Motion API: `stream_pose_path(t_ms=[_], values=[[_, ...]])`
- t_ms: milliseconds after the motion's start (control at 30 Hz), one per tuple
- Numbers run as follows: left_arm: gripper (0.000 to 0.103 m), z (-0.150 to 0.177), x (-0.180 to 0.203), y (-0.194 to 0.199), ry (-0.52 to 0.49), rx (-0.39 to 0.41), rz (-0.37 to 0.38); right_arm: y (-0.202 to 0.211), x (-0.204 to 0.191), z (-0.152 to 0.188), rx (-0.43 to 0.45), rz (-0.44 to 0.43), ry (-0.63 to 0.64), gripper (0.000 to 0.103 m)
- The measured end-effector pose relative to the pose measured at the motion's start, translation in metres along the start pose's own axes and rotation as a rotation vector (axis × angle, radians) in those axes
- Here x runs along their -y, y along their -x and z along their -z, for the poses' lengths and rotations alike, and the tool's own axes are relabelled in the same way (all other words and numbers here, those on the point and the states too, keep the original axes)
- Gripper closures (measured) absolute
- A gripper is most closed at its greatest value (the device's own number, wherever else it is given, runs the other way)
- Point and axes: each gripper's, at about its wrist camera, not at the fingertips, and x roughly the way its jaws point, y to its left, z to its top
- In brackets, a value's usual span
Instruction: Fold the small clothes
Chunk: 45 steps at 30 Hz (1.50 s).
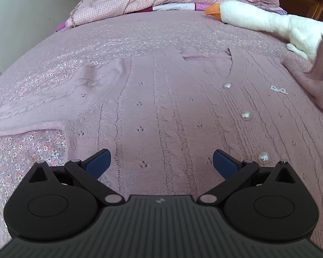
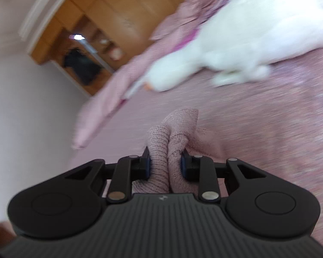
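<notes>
The pink knitted cardigan [image 1: 161, 99] lies spread flat on the floral bedspread [image 1: 28, 150], its pearl buttons [image 1: 246, 115] running in a line down the front. The left gripper [image 1: 161, 163] hangs just above the knit, jaws spread wide with nothing between them. The right gripper [image 2: 165, 163] is clamped on a bunched fold of the same pink knit, tilted, its view blurred. A white plush goose [image 1: 258, 19] lies beyond the cardigan, near the rumpled quilt [image 1: 129, 2].
</notes>
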Motion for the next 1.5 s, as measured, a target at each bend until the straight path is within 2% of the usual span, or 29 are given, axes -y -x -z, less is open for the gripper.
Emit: stream_pose_path(t_ms=[100,200,367,533,600,667,767,833,933,1133,1500], values=[[0.0,0.001,-0.002,0.002,0.001,0.004,-0.005,-0.012,-0.02,0.005,-0.037,-0.133,-0.059,0.074],[0.0,0.001,-0.005,0.004,0.011,0.007,-0.006,-0.031,-0.036,0.018,-0.088,-0.192,-0.075,0.074],[0.0,0.002,-0.011,0.008,0.026,0.015,-0.014,-0.072,-0.035,0.055,-0.207,-0.185,-0.139,0.074],[0.0,0.001,-0.019,0.01,0.047,0.017,-0.023,-0.1,-0.029,0.089,-0.279,-0.058,-0.106,0.07],[0.0,0.0,-0.02,0.011,0.049,0.023,-0.027,-0.101,-0.03,0.096,-0.261,-0.04,-0.063,0.067],[0.0,0.0,-0.021,0.012,0.051,0.028,-0.029,-0.1,-0.034,0.098,-0.259,-0.042,-0.041,0.056],[0.0,0.0,-0.02,0.014,0.05,0.033,-0.032,-0.088,-0.046,0.094,-0.251,-0.057,0.004,0.028],[0.0,0.0,-0.018,0.015,0.049,0.037,-0.03,-0.08,-0.051,0.088,-0.223,-0.059,0.035,0.023],[0.0,0.0,-0.015,0.018,0.04,0.048,-0.021,-0.064,-0.055,0.083,-0.188,-0.054,0.068,0.023],[0.0,-0.004,-0.009,0.024,0.035,0.065,-0.001,-0.036,-0.052,0.081,-0.132,-0.01,0.049,0.023],[0.0,-0.013,0.003,0.035,0.002,0.102,0.017,-0.006,-0.045,0.09,-0.097,0.101,0.122,0.023]])
